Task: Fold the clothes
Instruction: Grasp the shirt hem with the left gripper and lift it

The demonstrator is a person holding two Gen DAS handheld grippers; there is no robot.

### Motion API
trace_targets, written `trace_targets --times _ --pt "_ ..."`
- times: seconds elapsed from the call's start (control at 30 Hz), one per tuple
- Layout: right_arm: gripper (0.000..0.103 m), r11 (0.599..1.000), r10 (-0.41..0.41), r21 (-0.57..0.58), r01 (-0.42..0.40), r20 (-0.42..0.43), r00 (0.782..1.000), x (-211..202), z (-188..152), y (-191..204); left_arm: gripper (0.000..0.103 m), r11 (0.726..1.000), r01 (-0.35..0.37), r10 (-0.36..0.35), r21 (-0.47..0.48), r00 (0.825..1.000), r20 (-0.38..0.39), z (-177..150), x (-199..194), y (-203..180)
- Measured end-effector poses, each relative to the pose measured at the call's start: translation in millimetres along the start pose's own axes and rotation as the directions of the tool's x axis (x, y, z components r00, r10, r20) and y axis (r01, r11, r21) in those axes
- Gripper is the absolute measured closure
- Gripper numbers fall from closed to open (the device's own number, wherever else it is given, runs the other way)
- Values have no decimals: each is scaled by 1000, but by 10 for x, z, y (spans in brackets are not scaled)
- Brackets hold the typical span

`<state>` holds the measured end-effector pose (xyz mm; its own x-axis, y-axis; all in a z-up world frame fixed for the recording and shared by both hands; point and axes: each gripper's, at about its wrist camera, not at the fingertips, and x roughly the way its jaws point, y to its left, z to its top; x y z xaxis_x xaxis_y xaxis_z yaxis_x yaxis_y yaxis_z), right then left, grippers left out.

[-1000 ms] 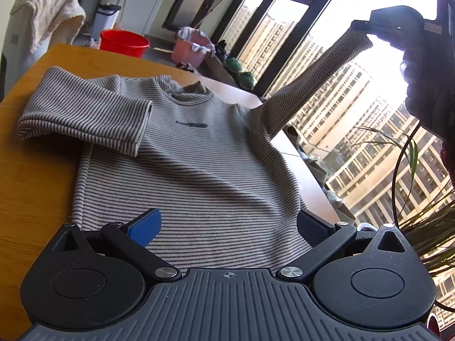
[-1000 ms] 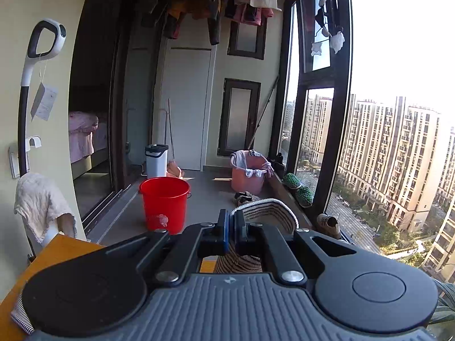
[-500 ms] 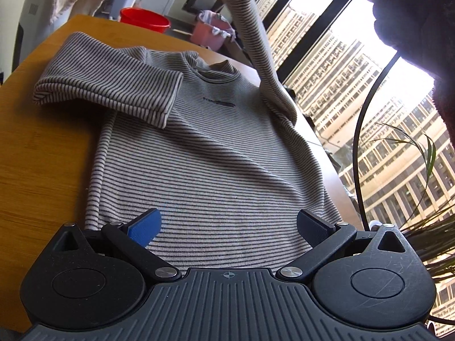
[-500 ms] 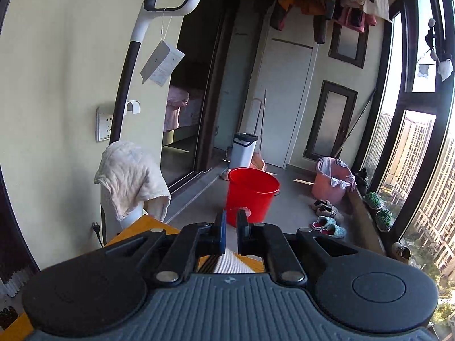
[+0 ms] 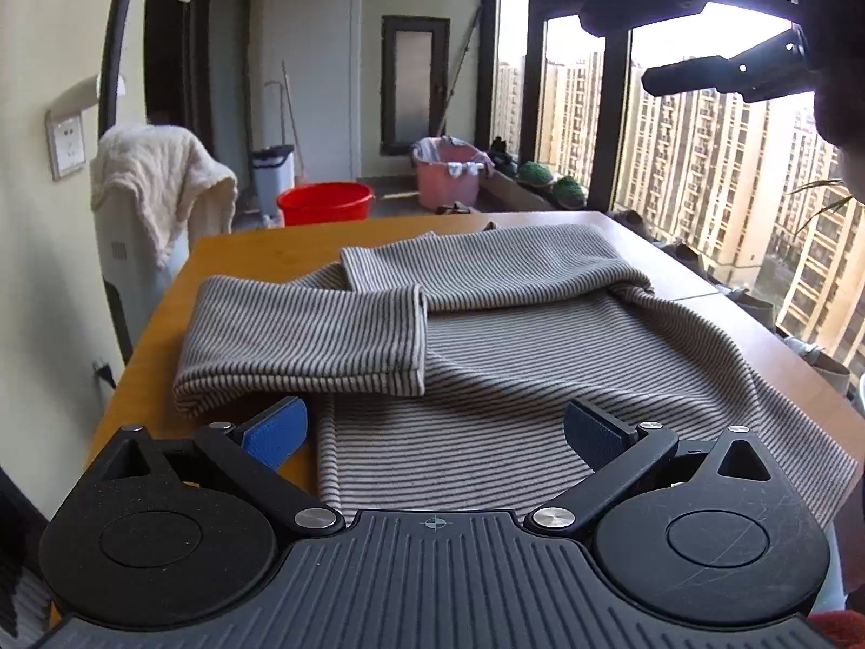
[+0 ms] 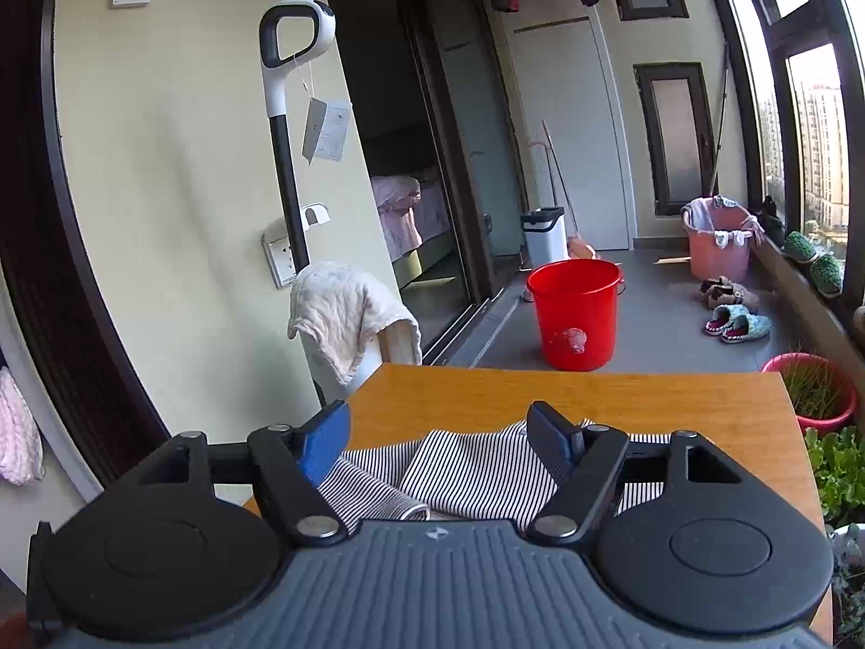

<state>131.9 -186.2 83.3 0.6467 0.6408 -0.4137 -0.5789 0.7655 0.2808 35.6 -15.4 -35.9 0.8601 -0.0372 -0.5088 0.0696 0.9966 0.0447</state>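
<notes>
From the left wrist view, the left gripper hangs low over the near end of the striped sweater, its jaws spread wide with nothing between them, the blue pad over the garment's left edge and bare wood, the dark pad over the stripes. The sweater lies flat on the wooden table with both sleeves folded across the chest: the left sleeve ends in a cuff near the middle, and the right sleeve lies behind it, running in from the window side. Bare tabletop shows as a strip along the left edge and a wider band at the far end; on the right the fabric reaches close to the table edge by the window. The right gripper shows here only as a dark shape high at upper right, well above the cloth. From the right wrist view, the right gripper is likewise open and holds nothing, its fingers above the folded sleeves of the sweater. This view alone shows the whole far table edge with open wood beyond the garment, a red bucket on the floor past it, a pink basket, slippers and a potted plant off the table's right corner
</notes>
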Motion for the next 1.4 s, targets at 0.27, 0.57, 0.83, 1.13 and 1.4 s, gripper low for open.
trace_targets --times 0.27,0.57,0.83,1.13,1.4 --pt "0 943 285 212 -258 -110 952 -108 -1039 -276 2 899 -150 152 411 988 28 106 515 -193" --pt "0 928 306 261 -267 -123 944 -25 -1380 -297 63 854 -144 230 500 966 -115 148 949 -189" --pt "0 912 350 256 -320 -80 933 -102 -1453 -269 88 941 -217 264 260 951 -161 724 727 376" --pt "0 924 328 238 -299 -94 940 -105 -1468 -215 94 970 -244 243 -15 969 -32 1690 294 787" --pt "0 928 310 249 -278 -102 945 -97 -1510 -240 94 974 -225 226 -8 973 51 2141 258 603"
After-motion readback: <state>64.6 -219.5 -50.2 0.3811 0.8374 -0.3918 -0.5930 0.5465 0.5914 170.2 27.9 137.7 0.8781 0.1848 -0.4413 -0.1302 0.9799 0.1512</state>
